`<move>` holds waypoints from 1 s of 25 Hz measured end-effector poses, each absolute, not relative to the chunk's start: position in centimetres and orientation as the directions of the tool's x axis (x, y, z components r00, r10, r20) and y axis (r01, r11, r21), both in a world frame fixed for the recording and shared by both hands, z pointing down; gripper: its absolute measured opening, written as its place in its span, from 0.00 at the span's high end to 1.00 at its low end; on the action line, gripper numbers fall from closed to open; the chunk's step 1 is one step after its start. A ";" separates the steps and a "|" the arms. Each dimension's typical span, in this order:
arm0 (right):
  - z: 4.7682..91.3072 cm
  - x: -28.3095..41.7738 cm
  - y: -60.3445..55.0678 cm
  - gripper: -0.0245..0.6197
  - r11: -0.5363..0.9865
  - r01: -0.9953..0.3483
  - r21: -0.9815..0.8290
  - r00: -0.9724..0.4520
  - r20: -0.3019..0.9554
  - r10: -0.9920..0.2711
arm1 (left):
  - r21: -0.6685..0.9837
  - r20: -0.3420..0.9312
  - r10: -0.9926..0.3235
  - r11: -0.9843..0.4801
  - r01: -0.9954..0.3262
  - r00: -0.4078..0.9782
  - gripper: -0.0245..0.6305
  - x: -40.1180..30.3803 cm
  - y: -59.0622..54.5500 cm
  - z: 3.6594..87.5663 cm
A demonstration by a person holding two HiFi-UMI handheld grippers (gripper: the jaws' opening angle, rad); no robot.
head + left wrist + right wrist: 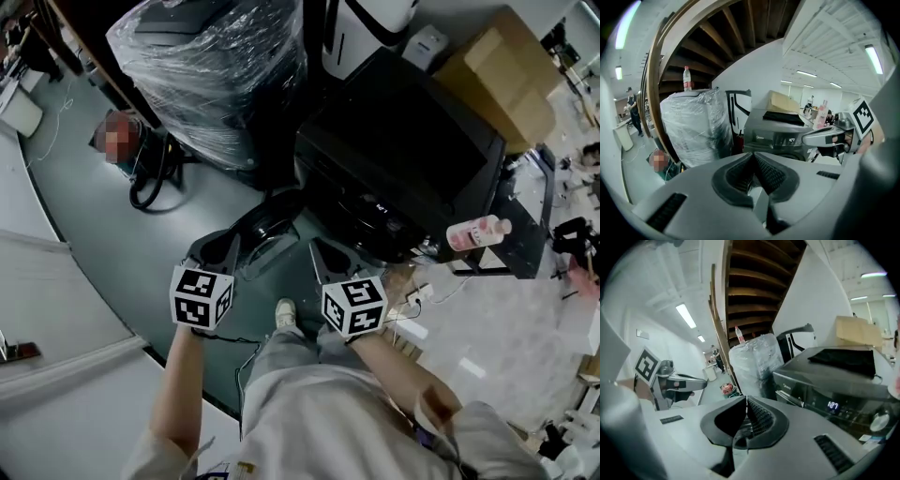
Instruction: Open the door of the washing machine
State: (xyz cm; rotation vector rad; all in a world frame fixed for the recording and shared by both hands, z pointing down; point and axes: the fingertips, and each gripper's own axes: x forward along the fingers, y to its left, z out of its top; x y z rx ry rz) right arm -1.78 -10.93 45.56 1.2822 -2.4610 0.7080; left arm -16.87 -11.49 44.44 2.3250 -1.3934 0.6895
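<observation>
The dark washing machine [403, 159] stands at the middle right of the head view, its display lit [833, 405]. Its round door [272, 217] appears swung out from the front, towards the left, with the glass bowl showing just ahead of my grippers. My left gripper [225, 246] hovers next to that door, jaws shut and empty [753, 154]. To its right, my right gripper [319, 248] is held in front of the machine's lower front, also shut with nothing between its pads [746, 399]. Neither touches the machine [778, 136].
A bulky load wrapped in clear plastic [216, 66] stands left of the machine. A cardboard box [502, 80] sits behind it and a pink-white bottle [478, 232] lies on the stand at its right. Black cable [155, 183] loops on the floor. My shoe [285, 314] is below.
</observation>
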 end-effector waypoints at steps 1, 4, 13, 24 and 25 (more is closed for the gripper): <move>44.4 -0.9 -10.7 0.90 0.494 -0.825 -0.274 -0.564 0.437 -0.701 | 0.028 0.549 -0.724 -0.483 -0.875 0.417 0.92 -15.8 -11.9 43.2; 40.8 1.7 -10.3 0.90 0.498 -0.840 -0.217 -0.542 0.384 -0.747 | -0.034 0.501 -0.729 -0.556 -0.831 0.467 0.92 -12.7 -13.1 39.7; 30.7 8.5 -8.8 0.90 0.488 -0.870 -0.075 -0.492 0.213 -0.844 | -0.129 0.345 -0.717 -0.676 -0.726 0.606 0.92 -4.4 -13.6 30.2; 20.1 15.0 -5.7 0.92 0.469 -0.883 0.021 -0.468 0.035 -0.883 | -0.207 0.190 -0.667 -0.745 -0.635 0.721 0.92 3.3 -11.9 22.9; 19.5 15.5 -5.4 0.92 0.463 -0.886 0.031 -0.463 0.026 -0.886 | -0.205 0.177 -0.662 -0.749 -0.630 0.729 0.92 3.8 -11.8 22.4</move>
